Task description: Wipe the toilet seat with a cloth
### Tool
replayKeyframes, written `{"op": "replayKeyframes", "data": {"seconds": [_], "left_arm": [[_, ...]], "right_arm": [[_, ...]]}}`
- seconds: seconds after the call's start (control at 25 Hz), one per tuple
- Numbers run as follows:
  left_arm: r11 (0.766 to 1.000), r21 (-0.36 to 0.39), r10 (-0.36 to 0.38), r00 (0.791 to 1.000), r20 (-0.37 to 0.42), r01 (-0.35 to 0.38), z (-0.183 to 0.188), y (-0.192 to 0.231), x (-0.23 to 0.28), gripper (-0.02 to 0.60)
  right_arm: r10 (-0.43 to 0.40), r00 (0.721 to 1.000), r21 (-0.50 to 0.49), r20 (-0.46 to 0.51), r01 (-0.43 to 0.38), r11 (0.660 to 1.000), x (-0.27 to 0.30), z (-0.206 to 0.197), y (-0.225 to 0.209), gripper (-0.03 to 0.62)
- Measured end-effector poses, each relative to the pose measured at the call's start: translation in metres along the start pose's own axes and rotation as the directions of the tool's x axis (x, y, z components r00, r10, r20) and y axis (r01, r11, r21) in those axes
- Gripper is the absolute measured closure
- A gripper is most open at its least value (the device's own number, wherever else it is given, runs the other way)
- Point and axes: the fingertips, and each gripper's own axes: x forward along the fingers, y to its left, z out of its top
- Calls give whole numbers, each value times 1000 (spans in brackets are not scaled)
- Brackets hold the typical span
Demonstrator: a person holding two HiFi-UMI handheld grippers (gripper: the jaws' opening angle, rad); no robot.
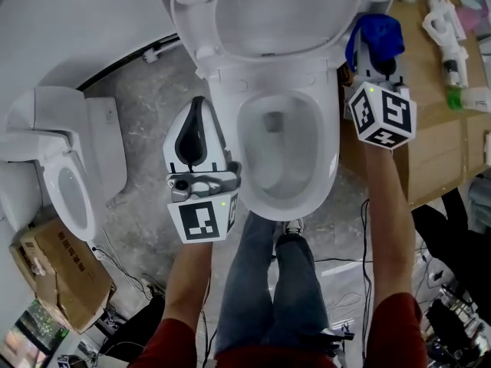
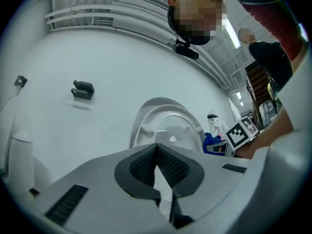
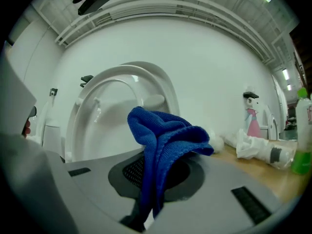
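Note:
A white toilet stands in front of me with its seat [image 1: 201, 23] and lid raised and the bowl rim [image 1: 232, 129] bare. My left gripper [image 1: 198, 102] is upright just left of the bowl, shut with nothing in it; in the left gripper view its pads [image 2: 146, 164] meet in front of the raised seat [image 2: 168, 121]. My right gripper [image 1: 374, 46] hovers at the bowl's upper right, shut on a crumpled blue cloth [image 1: 376, 35]. The cloth [image 3: 165, 130] bulges out between the right gripper's jaws, and the raised seat [image 3: 122, 94] stands behind it.
A second white toilet [image 1: 69, 179] stands at the left, with a cardboard box [image 1: 57, 278] below it. At the right, a brown surface [image 1: 437, 140] carries spray bottles and a green bottle [image 1: 460, 96]. My legs [image 1: 276, 282] stand at the bowl's front.

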Motion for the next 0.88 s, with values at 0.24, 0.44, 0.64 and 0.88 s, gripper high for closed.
{"op": "replayKeyframes", "data": {"seconds": [0.24,0.44,0.64,0.88], "left_arm": [[1000,0,6,1000,-18,-6,-22,4,-2,566],[1000,3,12,999,-31,-12,-42,8,-7,566],[1000,6,20,998,-57,-20,-65,13,-16,566],[999,-11,31,994,-101,-32,-92,17,-29,566]], "right_arm": [[7,998,24,-64,-6,1000,0,-49,6,540],[23,995,20,-98,-21,1000,5,-83,19,540],[25,995,11,-97,-24,1000,11,-108,26,540],[13,998,-21,-68,-14,1000,12,-122,28,540]]}}
